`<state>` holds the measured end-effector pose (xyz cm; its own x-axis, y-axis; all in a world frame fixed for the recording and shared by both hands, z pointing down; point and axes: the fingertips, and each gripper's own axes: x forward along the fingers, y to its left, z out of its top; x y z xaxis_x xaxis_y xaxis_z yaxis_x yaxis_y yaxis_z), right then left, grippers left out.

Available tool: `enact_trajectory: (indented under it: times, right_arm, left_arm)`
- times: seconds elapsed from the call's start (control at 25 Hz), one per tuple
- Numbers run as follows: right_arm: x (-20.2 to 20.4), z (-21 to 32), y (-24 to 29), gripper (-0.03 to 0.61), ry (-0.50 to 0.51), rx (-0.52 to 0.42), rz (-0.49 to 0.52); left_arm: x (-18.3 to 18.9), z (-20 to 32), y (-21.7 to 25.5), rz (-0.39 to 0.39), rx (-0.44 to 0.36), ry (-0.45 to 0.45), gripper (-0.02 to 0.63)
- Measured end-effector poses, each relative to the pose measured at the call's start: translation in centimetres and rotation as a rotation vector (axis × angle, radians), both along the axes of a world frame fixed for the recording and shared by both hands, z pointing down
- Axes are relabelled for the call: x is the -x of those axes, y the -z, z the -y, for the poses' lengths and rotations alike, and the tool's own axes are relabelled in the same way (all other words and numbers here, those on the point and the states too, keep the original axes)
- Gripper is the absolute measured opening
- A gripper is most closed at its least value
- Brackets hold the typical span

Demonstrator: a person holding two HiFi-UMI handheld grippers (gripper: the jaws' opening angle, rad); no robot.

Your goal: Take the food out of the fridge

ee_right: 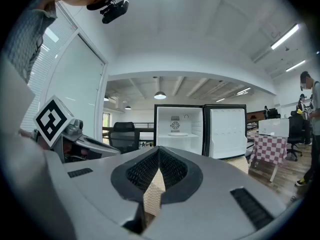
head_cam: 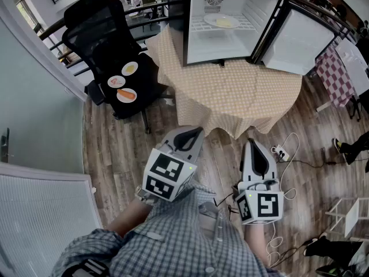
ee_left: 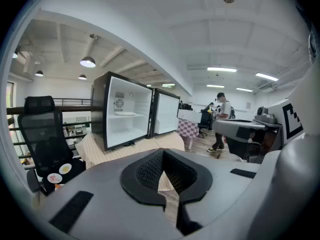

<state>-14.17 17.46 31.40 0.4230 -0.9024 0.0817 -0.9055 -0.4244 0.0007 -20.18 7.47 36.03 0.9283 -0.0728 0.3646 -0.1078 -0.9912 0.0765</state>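
Observation:
A small fridge (head_cam: 222,25) stands open on a table with a beige checked cloth (head_cam: 242,91). On its shelf lies a white plate with pale food (head_cam: 221,21), also seen as the plate (ee_right: 178,134) in the right gripper view and faintly as the plate (ee_left: 124,113) in the left gripper view. Three plates of food (head_cam: 127,94) rest on a black office chair (head_cam: 115,51) to the left. My left gripper (head_cam: 196,130) and right gripper (head_cam: 252,144) hover short of the table's near edge, both shut and holding nothing. Their jaws meet in the left gripper (ee_left: 162,156) and right gripper (ee_right: 159,151) views.
The fridge door (head_cam: 300,39) swings open to the right. A red-checked table (head_cam: 337,74) stands further right, and cables with a power strip (head_cam: 281,152) lie on the wooden floor. A person (ee_left: 220,119) stands far off in the room. A wall and window blind are at my left.

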Motion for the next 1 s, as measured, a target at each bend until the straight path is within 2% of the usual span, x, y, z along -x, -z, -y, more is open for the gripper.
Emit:
enact_trajectory:
  times: [0.44,1.0]
  right_arm:
    - [0.2,0.8,-0.1,0.009,-0.014,0.005,-0.008]
    - [1.7,1.0,-0.4,0.009,-0.09,-0.005,-0.024]
  left_arm:
    - [0.2,1.0,0.0,-0.009,-0.002,-0.006,0.0]
    - [2.0,2.4,0.3,-0.036,-0.013,-0.042,0.0]
